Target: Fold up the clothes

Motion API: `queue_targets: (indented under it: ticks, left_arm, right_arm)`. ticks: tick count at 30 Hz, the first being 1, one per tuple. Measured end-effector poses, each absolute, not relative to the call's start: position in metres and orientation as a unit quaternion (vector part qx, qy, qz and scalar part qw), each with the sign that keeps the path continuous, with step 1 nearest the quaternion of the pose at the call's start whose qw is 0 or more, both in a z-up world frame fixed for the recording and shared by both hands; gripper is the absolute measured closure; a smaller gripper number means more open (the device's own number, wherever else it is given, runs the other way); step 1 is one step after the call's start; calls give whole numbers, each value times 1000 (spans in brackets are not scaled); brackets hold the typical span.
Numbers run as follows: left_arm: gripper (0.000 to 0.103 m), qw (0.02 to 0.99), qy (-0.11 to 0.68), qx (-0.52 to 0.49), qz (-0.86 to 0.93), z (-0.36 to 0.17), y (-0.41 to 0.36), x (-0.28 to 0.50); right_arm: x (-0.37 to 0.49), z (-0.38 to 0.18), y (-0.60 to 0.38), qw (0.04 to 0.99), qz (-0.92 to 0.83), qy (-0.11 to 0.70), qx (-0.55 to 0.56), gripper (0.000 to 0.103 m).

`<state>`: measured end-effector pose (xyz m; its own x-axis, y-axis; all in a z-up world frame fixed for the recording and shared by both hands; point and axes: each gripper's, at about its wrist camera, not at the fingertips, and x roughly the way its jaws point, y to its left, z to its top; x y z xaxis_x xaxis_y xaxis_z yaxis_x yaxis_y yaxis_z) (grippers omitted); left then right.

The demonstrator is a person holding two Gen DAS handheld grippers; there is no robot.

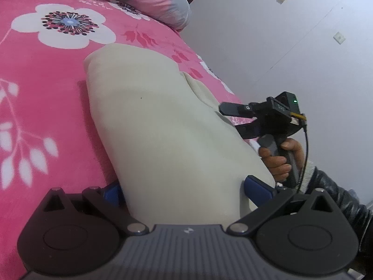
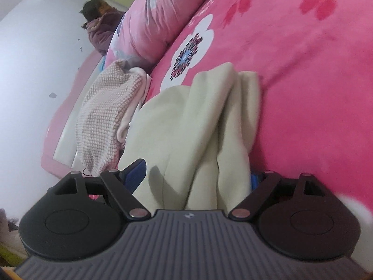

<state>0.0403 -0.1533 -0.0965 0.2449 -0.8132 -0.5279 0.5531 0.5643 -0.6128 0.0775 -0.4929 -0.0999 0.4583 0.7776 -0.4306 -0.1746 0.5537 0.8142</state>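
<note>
A cream garment (image 1: pixel 163 121) lies folded in a long strip on the pink flowered bed cover (image 1: pixel 46 81). My left gripper (image 1: pixel 186 191) stands wide open at the near end of the strip, with cloth filling the space between its blue pads (image 1: pixel 258 189). A hand (image 1: pixel 277 161) holds my right gripper (image 1: pixel 229 121) at the strip's right edge, jaws apart. In the right wrist view the cream garment (image 2: pixel 186 121) lies in loose folds and runs between the open right gripper (image 2: pixel 195 177) and its blue pads (image 2: pixel 136 175). I see no pad pressing on the cloth.
A pink and white knit garment (image 2: pixel 105 116) lies beside the cream one near the bed's edge (image 2: pixel 65 121). A rolled pink quilt (image 2: pixel 149 23) lies at the head of the bed. A person in a purple jacket (image 2: pixel 100 28) is beyond it. White wall (image 1: pixel 291 46) runs along the bed.
</note>
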Motion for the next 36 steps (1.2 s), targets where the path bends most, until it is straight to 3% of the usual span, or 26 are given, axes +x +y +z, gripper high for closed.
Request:
queue_targets:
  ticks: [15,27,36]
  left_arm:
    - [0,761,409,-174,-472,-107,-149,50]
    - [0,765,415,-154,-469,-100,-161,52]
    - [0,761,411,-147,-480,-83,-163,45]
  right_arm:
    - [66,-100,-475,749,392,431,315,19]
    - [72,-87,-446,777,364,425,288,47]
    - [45,-59,-437,808,337,408,260,50]
